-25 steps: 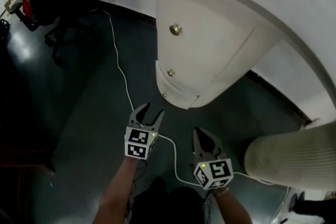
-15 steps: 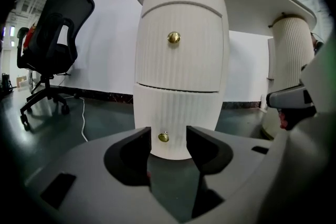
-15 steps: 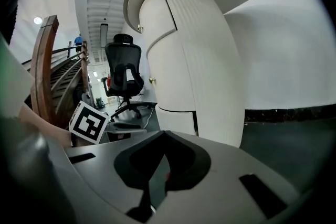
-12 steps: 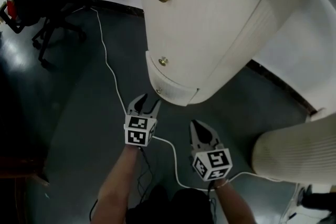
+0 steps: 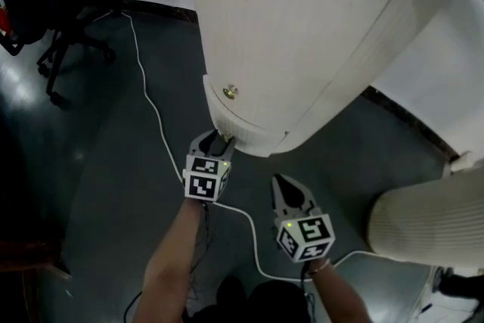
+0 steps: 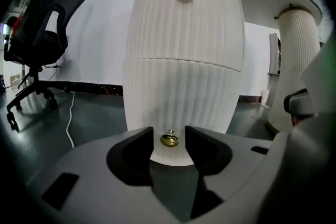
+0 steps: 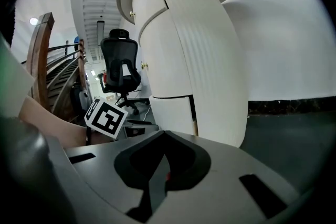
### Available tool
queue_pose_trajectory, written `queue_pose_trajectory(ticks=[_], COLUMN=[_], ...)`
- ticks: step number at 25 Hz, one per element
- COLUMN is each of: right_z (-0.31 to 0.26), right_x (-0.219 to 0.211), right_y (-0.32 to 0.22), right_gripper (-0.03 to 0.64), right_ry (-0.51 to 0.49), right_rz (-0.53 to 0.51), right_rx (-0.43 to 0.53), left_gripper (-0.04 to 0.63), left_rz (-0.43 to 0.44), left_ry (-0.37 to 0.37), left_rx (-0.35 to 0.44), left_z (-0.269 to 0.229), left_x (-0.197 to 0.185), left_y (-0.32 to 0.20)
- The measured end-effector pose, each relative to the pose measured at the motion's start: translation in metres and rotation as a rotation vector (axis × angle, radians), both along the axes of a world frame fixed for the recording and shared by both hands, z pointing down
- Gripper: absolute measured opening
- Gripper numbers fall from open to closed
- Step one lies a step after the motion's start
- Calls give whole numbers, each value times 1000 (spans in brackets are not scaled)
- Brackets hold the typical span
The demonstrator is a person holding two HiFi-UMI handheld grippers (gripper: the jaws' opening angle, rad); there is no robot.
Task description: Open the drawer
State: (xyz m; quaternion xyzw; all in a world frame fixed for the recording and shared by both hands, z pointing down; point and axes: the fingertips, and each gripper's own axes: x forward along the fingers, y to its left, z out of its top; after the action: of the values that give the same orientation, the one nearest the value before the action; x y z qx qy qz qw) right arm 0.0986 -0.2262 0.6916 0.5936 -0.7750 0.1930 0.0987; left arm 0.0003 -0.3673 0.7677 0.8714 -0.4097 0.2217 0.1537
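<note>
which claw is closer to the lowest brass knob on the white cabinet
Left. The left claw has its jaws apart either side of the lowest knob, not closed on it. The right claw, shut, hangs back to the right, clear of the cabinet.

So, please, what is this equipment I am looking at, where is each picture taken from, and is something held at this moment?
No robot here: a person holds a two-jaw gripper in each hand. The head view looks down from a camera on the person's head; the other two cameras ride on the grippers. The left gripper has open jaws either side of a brass knob low on the white ribbed cabinet, not yet closed on it. The right gripper is shut and empty. A white cable lies on the dark floor.
</note>
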Motion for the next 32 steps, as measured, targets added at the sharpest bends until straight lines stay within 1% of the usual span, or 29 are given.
queue_pose_trajectory(ticks=[3,4,6,7,11,18,26,32], right_z=[2,3,4,5,5,2,-5,-14], right_x=[0,1,4,6,12,10,5,1], right_y=[-1,0,1,2,4,11,22,25], right_gripper=[3,3,3,3,3,3,3,3], right_ry=[5,7,13,15,19,30,27,26], right_rz=[-3,-3,1,4,14,13,-2,-19], right_rx=[-7,-9,-12,-13,-17,-17,-13,3], left_gripper=[175,162,116,109,103,103,101,101], left_rz=[18,19,10,8,14,0,-36,-68], left_ry=[-16,-22,-31,-31,-16,-21,-48,-54], left_rx=[-4,-2,6,8,-11,-37,-49,-65], left_z=[10,12,13,13,15,13,19,19], left_x=[3,3,3,3,2,-12,-40,-63], left_y=[-2,-3,-4,-5,-2,12,33,52])
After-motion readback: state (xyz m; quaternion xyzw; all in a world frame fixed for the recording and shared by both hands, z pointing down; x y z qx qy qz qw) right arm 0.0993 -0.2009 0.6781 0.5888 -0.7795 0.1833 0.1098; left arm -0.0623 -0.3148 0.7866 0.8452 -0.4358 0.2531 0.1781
